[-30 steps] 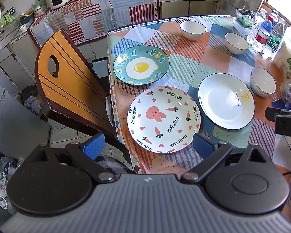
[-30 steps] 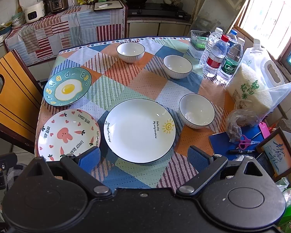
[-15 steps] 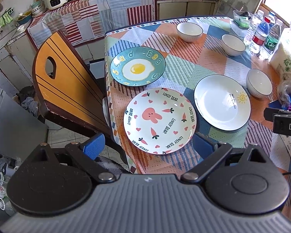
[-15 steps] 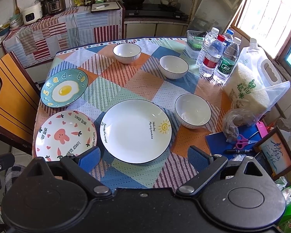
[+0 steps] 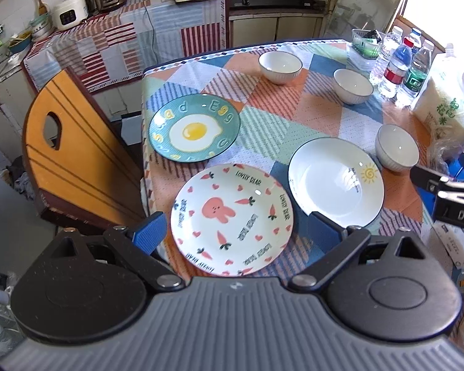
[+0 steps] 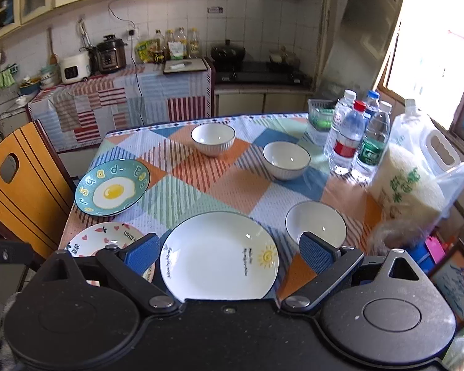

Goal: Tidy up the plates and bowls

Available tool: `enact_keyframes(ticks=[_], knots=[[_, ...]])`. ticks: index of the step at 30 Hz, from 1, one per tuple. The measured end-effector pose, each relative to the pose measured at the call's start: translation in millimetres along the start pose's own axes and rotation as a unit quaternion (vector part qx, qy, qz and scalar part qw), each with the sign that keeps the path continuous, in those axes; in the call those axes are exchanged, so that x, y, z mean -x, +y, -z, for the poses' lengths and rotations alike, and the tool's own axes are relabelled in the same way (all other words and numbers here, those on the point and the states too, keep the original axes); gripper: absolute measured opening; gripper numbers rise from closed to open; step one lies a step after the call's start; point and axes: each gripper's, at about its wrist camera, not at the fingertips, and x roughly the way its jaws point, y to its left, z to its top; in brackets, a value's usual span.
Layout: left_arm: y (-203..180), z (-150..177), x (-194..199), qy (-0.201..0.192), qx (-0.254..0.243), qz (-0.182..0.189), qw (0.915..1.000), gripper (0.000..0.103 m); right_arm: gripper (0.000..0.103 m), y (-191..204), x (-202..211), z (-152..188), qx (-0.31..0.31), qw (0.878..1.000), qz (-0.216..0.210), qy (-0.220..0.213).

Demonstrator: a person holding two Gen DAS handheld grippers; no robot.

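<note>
Three plates lie on the patchwork tablecloth: a teal egg plate (image 5: pixel 194 132) (image 6: pixel 112 187), a pink rabbit plate (image 5: pixel 232 219) (image 6: pixel 106 237) and a white sun plate (image 5: pixel 335 182) (image 6: pixel 219 255). Three white bowls stand further back and right: far bowl (image 5: pixel 280 66) (image 6: pixel 212 138), middle bowl (image 5: pixel 352 86) (image 6: pixel 286 159), near bowl (image 5: pixel 396 151) (image 6: pixel 315 225). My left gripper (image 5: pixel 235 233) is open above the rabbit plate's near half. My right gripper (image 6: pixel 229 252) is open above the sun plate. Neither holds anything.
A wooden chair (image 5: pixel 74 160) stands at the table's left edge. Water bottles (image 6: pixel 355 136), a green basket (image 6: pixel 321 114) and a bag of rice (image 6: pixel 408 182) crowd the right side. Scissors and a framed picture (image 6: pixel 454 281) lie at the near right. A kitchen counter runs behind.
Both grippers have come lower and closer over the table's near edge. The right view has tilted up toward the kitchen wall. Plates and bowls have not moved.
</note>
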Motion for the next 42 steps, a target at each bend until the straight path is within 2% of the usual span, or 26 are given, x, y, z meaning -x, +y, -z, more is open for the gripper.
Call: enact_keyframes(ticks=[3, 8, 10, 13, 14, 18, 20, 21, 22, 23, 24, 25, 28, 29, 30, 32, 34, 42], knots=[[-7, -7, -20, 0.014, 0.003, 0.021, 0.9997, 0.097, 0.099, -19, -24, 11, -0.013, 1.000, -0.013, -0.004], [-20, -17, -69, 0.028, -0.001, 0.054, 0.9982, 0.096, 0.098, -56, -76, 39, -0.103, 0.990, -0.081, 0.051], [-27, -20, -89, 0.027, -0.012, 0.070, 0.9971, 0.096, 0.097, -62, -93, 52, -0.114, 0.988, -0.087, 0.064], [-38, -21, -129, 0.043, -0.038, 0.071, 0.9958, 0.095, 0.095, -63, -112, 69, -0.103, 0.989, -0.086, 0.069], [-42, -23, -141, 0.050, -0.040, 0.081, 0.9946, 0.091, 0.094, -65, -119, 73, -0.105, 0.988, -0.086, 0.074], [-58, -29, -185, 0.062, -0.071, 0.095, 0.9911, 0.088, 0.085, -70, -142, 86, -0.108, 0.986, -0.092, 0.087], [-65, -32, -207, 0.067, -0.093, 0.094, 0.9890, 0.086, 0.078, -70, -152, 91, -0.098, 0.987, -0.089, 0.087], [-67, -32, -217, 0.071, -0.101, 0.098, 0.9875, 0.085, 0.070, -71, -158, 94, -0.098, 0.987, -0.091, 0.089], [-70, -33, -227, 0.074, -0.109, 0.102, 0.9861, 0.082, 0.060, -73, -163, 98, -0.102, 0.986, -0.094, 0.095], [-71, -32, -235, 0.071, -0.118, 0.105, 0.9849, 0.066, 0.054, -74, -168, 101, -0.108, 0.984, -0.095, 0.102], [-73, -32, -241, 0.071, -0.130, 0.110, 0.9828, 0.057, 0.043, -76, -173, 104, -0.116, 0.983, -0.097, 0.106], [-75, -32, -247, 0.074, -0.138, 0.111, 0.9814, 0.057, 0.029, -78, -175, 106, -0.121, 0.982, -0.100, 0.106], [-71, -32, -262, 0.099, -0.122, 0.136, 0.9781, 0.045, 0.027, -81, -177, 110, -0.132, 0.981, -0.104, 0.097], [-70, -33, -268, 0.113, -0.118, 0.143, 0.9761, 0.032, 0.027, -84, -177, 111, -0.137, 0.980, -0.107, 0.095], [-70, -33, -273, 0.128, -0.113, 0.151, 0.9737, 0.024, 0.027, -86, -177, 112, -0.142, 0.979, -0.112, 0.095], [-69, -35, -278, 0.146, -0.094, 0.172, 0.9697, 0.016, 0.027, -91, -182, 113, -0.156, 0.975, -0.125, 0.098], [-71, -34, -278, 0.145, -0.093, 0.170, 0.9704, 0.016, 0.026, -94, -186, 112, -0.162, 0.973, -0.133, 0.094], [-77, -33, -265, 0.115, -0.113, 0.146, 0.9761, 0.016, 0.027, -93, -186, 109, -0.120, 0.975, -0.163, 0.094]])
